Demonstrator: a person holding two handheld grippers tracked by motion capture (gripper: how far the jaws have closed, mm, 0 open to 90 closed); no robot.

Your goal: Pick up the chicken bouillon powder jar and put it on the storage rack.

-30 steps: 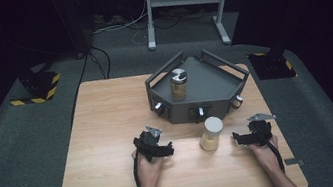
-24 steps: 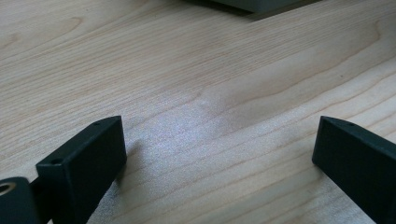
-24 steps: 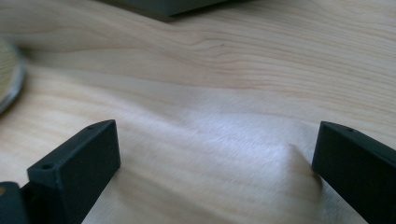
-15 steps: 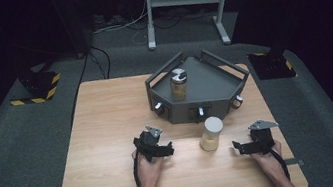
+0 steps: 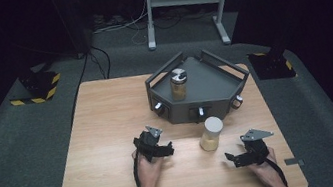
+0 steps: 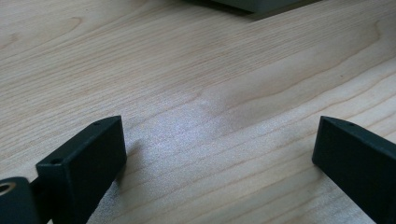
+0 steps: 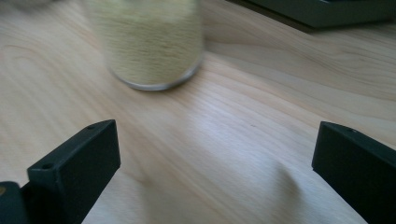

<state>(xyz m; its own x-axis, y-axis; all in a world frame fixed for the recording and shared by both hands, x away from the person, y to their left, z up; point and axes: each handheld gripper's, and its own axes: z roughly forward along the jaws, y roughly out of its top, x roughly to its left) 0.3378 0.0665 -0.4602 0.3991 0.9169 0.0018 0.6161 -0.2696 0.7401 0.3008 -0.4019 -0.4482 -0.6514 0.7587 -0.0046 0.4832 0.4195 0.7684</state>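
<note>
The right gripper (image 5: pixel 233 159) sits with its jaws spread wide, holding nothing, the white-lidded jar (image 5: pixel 211 133) upright on the table (image 5: pixel 102 119) near its 11 o'clock. The left gripper (image 5: pixel 163 149), equally wide and empty, rests at the jar's 9 o'clock.

Seen from the high view, the wooden tabletop (image 5: pixel 110 133) is evenly lit from above, while the floor and room around it fall into deep darkness. Shadows under the objects are short and soft. That picture is soft and slightly grainy. In the left gripper view, a pale sheen of glare lies on the wood between the jaws, whose near ends look soft. In the right gripper view, the jar of yellowish grains (image 7: pixel 149 42) is smeared by blur.
</note>
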